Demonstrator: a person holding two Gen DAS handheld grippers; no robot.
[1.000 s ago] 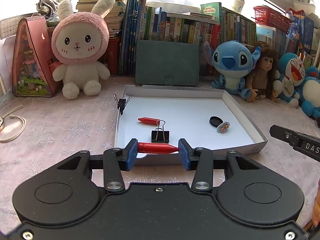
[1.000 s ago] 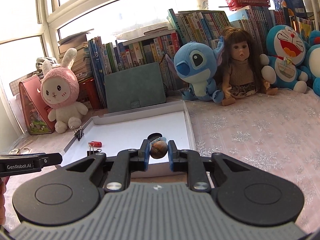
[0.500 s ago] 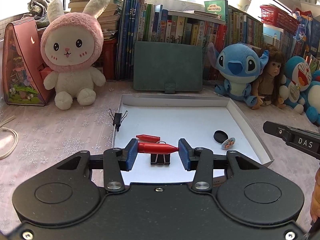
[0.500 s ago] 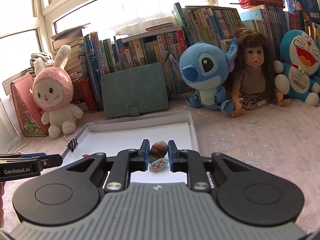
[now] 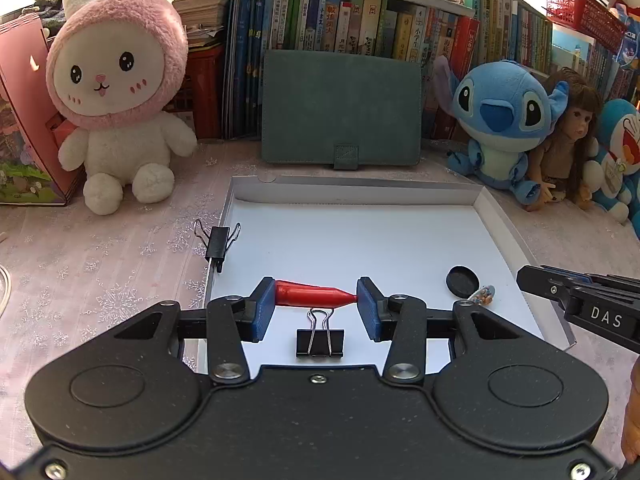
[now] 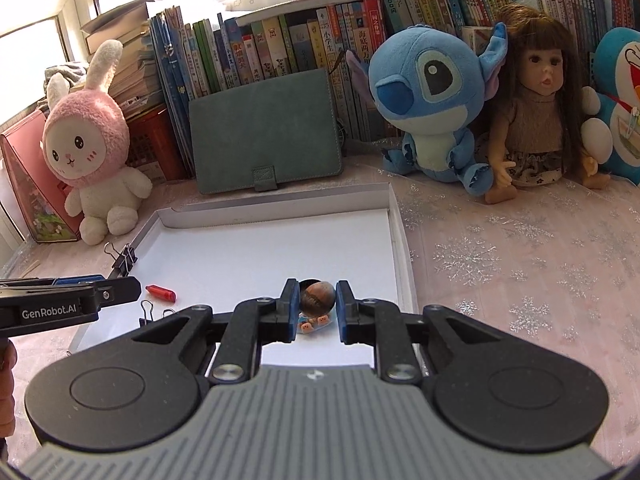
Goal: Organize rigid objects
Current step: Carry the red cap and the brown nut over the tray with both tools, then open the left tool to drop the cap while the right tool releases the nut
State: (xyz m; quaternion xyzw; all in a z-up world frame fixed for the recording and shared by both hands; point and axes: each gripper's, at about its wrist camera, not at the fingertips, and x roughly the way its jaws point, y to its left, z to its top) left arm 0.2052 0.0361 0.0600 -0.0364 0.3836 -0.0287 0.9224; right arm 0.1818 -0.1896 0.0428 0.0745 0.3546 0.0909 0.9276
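The red cap [image 5: 314,295] is held end to end across the partly open jaws of the left gripper [image 5: 316,306], above the near left part of the white tray [image 5: 360,190], while a small brown round object [image 6: 317,298] is clamped in the narrow jaws of the right gripper [image 6: 317,308] above the tray's near right part.

A: Background, back row? 
B: Pink-hooded white plush rabbit [image 5: 116,100] sits far left on the surface, which is covered by a pale pink cloth with silver snowflakes [image 5: 100,272]. Beside the rabbit, a pink triangular house-shaped case [image 5: 24,128].

A: Centre?
B: Teal felt-covered folder with a snap tab [image 5: 340,108] stands upright, leaning on a row of upright books [image 5: 360,20].

A: Right side?
B: Blue plush alien with big ears [image 6: 432,92], touching a long-haired brown-haired doll in a beige top [image 6: 540,112]. Then a blue-and-white plush cat [image 6: 620,104], partly cropped. Red plastic basket [image 5: 580,4] sits on the books.
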